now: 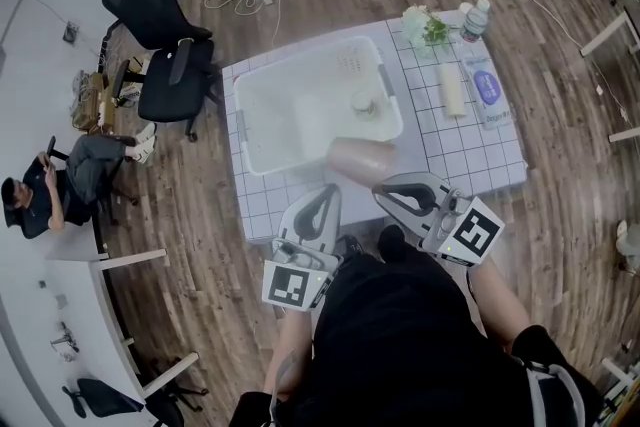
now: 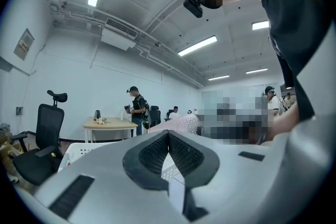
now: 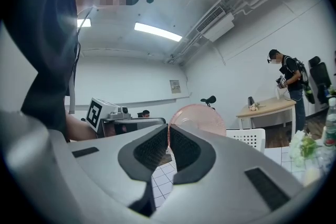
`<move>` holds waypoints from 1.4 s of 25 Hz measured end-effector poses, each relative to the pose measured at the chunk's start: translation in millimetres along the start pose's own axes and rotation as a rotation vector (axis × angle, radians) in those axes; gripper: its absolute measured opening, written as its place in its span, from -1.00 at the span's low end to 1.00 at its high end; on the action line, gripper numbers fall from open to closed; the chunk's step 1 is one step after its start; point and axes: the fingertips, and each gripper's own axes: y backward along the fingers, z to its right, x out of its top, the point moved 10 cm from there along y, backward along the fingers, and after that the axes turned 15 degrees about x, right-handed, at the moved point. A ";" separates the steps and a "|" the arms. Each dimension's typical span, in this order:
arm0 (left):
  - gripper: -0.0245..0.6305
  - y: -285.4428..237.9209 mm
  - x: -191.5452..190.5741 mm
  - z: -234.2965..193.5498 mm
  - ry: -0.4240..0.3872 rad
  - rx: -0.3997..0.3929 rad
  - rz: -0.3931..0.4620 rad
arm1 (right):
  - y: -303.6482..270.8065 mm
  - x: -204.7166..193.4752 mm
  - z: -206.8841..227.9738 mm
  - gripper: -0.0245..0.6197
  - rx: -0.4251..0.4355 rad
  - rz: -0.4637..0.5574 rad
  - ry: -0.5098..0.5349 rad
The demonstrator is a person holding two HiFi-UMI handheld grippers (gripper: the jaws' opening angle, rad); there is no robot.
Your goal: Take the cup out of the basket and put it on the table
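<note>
Head view gives us the table [image 1: 470, 150] with its white squared cover, and the white plastic basket [image 1: 290, 120] fills the left half of it. The pink cup [image 1: 362, 158] is out of the basket: it lies on its side in the air, over the near rim of the basket and close to the table's near edge, and we cannot tell if it touches anything below. The right gripper [image 1: 380, 185] holds it from the near side. In the right gripper view the jaws of this gripper [image 3: 168, 128] are nearly together and pinch the thin wall of the cup [image 3: 202, 115] at its rim, with the basket [image 3: 247, 136] behind it. The left gripper [image 1: 326, 191] is just beside the right one, at the table's near edge, and carries nothing. In the left gripper view its jaws [image 2: 168, 134] are pressed together with nothing between them, and the cup [image 2: 178, 124] shows just beyond them to the right. Inside the basket, near its right wall, we see one small round thing [image 1: 362, 103] that we cannot name. At the table's far right corner stand a water bottle [image 1: 477, 18] and some flowers [image 1: 428, 27]; nearer along the right side lie a cream roll [image 1: 452, 87] and a flat purple packet [image 1: 487, 93].
</note>
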 end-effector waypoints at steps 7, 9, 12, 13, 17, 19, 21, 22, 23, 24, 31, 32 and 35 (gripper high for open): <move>-0.90 17.0 8.2 -16.1 -0.002 -0.028 0.025 | -11.7 -1.3 -19.4 -0.84 -0.049 -0.036 0.012; -0.90 26.4 5.0 -22.4 -0.004 -0.034 0.026 | -17.2 -2.5 -25.0 -0.84 -0.057 -0.044 0.017; -0.90 39.3 3.2 -29.4 0.007 -0.044 0.032 | -25.3 -6.1 -37.2 -0.84 -0.075 -0.065 0.017; -0.90 42.6 3.2 -31.5 0.011 -0.048 0.036 | -28.0 -6.7 -41.4 -0.84 -0.083 -0.063 0.017; -0.90 56.5 0.9 -37.9 0.035 -0.066 0.035 | -37.4 -8.3 -58.7 -0.84 -0.125 -0.057 0.028; -0.90 64.3 -3.4 -41.0 0.034 -0.085 0.030 | -39.2 -9.8 -66.8 -0.84 -0.154 -0.054 0.029; -0.90 71.7 -7.4 -44.2 0.029 -0.111 0.024 | -38.8 -13.9 -75.6 -0.84 -0.183 -0.074 0.025; -0.90 74.8 -8.2 -45.3 0.031 -0.122 0.023 | -38.0 -16.5 -80.1 -0.84 -0.198 -0.088 0.023; -0.90 77.8 -9.7 -46.5 0.029 -0.133 0.022 | -37.1 -18.7 -84.5 -0.84 -0.213 -0.099 0.022; -0.90 80.9 -11.7 -47.6 0.026 -0.144 0.020 | -36.1 -20.8 -88.8 -0.84 -0.228 -0.106 0.019; -0.90 92.1 -14.9 -42.4 0.044 -0.161 0.011 | -29.6 -35.1 -102.3 -0.84 -0.274 -0.163 -0.001; -0.90 91.9 -15.2 -41.6 0.040 -0.157 0.012 | -28.4 -37.3 -100.7 -0.84 -0.275 -0.177 0.000; -0.90 90.5 -18.0 -38.6 0.037 -0.156 0.008 | -23.7 -42.4 -93.5 -0.84 -0.282 -0.211 -0.001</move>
